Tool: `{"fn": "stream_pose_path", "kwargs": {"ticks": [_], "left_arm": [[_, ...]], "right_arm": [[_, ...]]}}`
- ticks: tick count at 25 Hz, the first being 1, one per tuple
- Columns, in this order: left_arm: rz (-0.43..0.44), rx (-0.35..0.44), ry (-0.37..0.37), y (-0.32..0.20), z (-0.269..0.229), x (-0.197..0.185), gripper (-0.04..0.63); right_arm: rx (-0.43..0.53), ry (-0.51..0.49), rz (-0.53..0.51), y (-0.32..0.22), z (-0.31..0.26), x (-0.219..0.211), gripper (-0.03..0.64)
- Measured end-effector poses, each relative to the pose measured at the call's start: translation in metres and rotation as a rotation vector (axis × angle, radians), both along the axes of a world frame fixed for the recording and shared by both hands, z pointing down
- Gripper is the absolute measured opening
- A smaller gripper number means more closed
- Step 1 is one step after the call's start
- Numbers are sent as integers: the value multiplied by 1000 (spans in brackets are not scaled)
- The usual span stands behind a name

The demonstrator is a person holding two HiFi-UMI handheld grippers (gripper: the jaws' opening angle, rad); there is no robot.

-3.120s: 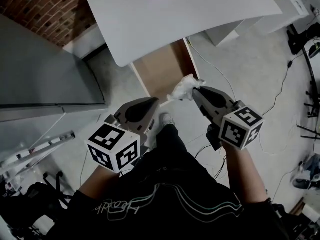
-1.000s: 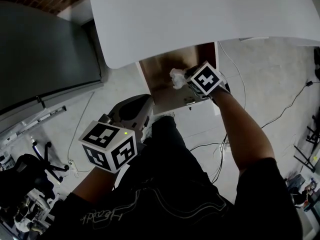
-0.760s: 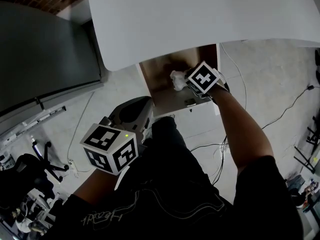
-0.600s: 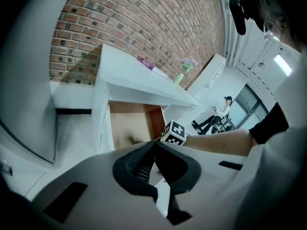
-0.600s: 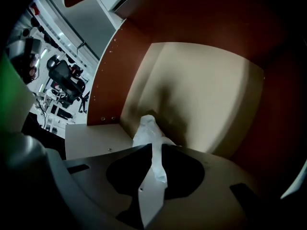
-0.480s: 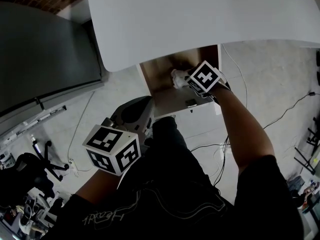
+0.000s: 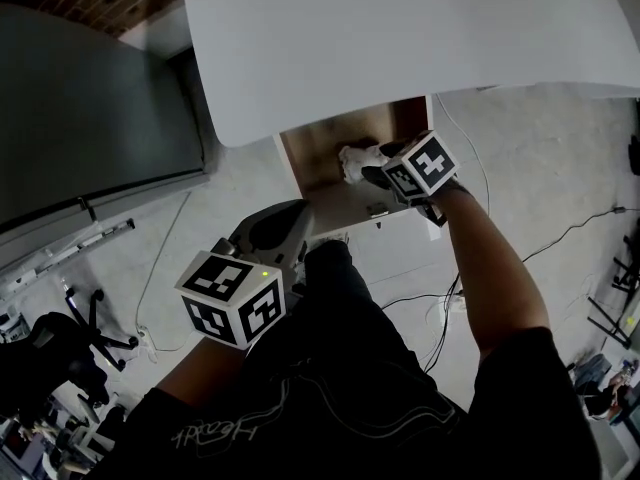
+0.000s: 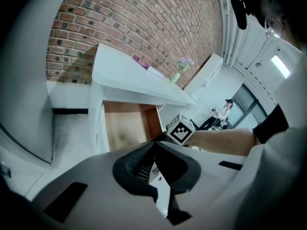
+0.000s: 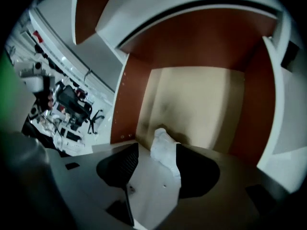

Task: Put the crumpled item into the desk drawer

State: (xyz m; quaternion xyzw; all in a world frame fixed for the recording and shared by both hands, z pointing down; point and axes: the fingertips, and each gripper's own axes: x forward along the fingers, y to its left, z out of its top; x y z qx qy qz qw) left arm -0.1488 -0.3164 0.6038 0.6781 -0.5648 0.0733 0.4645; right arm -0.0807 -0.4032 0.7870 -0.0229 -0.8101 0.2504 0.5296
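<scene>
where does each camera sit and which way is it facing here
Head view: on the person's head, facing steeply down at the white desk and open drawer; the left gripper, right gripper and right forearm show.
Left gripper view: on the left gripper, facing along its shut jaws toward the desk and brick wall; the right forearm shows.
Right gripper view: on the right gripper, facing into the drawer; its opening jaws flank the crumpled item.
Shared: all three show the drawer.

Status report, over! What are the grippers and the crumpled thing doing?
Right gripper jaws opening, crumpled item between them, over the open drawer. Left gripper shut, empty, held back. Nothing blocking the drawer.
</scene>
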Motion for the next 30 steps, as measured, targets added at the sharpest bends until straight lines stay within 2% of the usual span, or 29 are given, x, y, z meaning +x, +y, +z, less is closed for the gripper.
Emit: {"fn": "stream_pose_path", "kwargs": {"ticks": [4,7,11,13,17,20,22,25,30], "left_arm": [[25,25,-4,1,-17,7,21],[51,51,-1,3,-35,11,21],[83,74,15,12,-58,15,21],[105,88,17,19,-74,18,21],[172,169,-31,27,-124,25,21],[204,225,-15,34,-164,33,21],[225,262,-7,41,-189,38,21],[252,326,-5,54,-228,45,21],[314,414,0,87,-290,56,21]], "right_arm": [[-79,-138,217,-1,-51,1,230],[-80,-241,300,6,-101,7,229],[-23,-365,348,16,-178,19,217],[27,-427,390,22,-217,26,154],[58,-563,441,48,-290,35,92],[55,-677,441,73,-336,41,63],[90,-743,439,89,-365,46,57],[161,-778,448,112,-403,50,55],[201,-800,472,157,-461,54,51]]}}
